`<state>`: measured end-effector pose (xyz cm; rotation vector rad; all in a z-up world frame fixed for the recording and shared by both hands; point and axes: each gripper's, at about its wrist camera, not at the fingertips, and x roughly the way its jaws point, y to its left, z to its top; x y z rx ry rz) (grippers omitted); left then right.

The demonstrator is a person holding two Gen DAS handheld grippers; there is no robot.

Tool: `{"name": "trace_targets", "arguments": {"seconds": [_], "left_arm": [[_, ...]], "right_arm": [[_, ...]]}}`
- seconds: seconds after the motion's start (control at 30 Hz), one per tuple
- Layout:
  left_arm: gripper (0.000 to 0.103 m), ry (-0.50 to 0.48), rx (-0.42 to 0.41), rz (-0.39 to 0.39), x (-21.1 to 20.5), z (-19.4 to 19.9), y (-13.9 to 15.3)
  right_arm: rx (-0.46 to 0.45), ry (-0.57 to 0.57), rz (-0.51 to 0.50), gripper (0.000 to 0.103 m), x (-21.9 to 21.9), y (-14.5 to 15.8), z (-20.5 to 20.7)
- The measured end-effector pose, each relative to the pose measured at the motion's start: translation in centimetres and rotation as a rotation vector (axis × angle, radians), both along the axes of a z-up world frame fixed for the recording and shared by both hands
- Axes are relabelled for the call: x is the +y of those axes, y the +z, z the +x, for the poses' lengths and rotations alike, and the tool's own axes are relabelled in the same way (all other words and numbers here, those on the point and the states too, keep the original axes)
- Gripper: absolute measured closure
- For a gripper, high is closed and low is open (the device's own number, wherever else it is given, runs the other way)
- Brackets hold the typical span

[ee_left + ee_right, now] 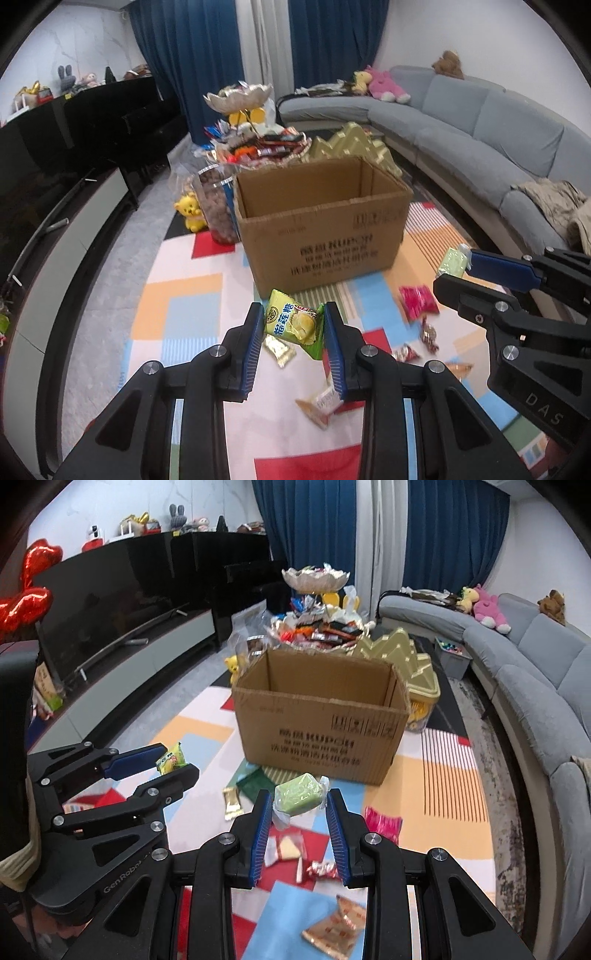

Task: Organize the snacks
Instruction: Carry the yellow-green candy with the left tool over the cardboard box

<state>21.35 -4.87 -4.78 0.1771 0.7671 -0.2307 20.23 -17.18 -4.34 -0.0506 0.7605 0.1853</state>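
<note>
Left wrist view: left gripper (294, 326) pinches the durian candy packet (293, 325), right gripper (300, 805) clamps a green wrapped sweet (298, 798) — carry both above the cardboard box (325, 716) rim before releasing.

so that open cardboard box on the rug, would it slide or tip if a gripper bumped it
The cardboard box looks more likely to slide than tip: it sits broad and low on the flat rug. What shows of its inside looks empty, so it is probably light and easy to shove. Its thin open rim would likely flex if pressed.
</note>
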Motion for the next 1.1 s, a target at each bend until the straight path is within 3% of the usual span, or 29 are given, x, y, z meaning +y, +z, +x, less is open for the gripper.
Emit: {"name": "trace_targets", "arguments": {"seconds": [0.8, 1.1], "left_arm": [[0.070, 0.092, -0.113, -0.031, -1.3, 8.5, 5.8], [0.070, 0.113, -0.120, -0.028, -1.8, 12.4, 6.3]], "right_arm": [[-0.132, -0.115, 0.002, 0.071, -2.0, 5.2, 6.9], [-0.147, -0.143, 0.002, 0.071, -2.9, 6.1, 10.5]]}}
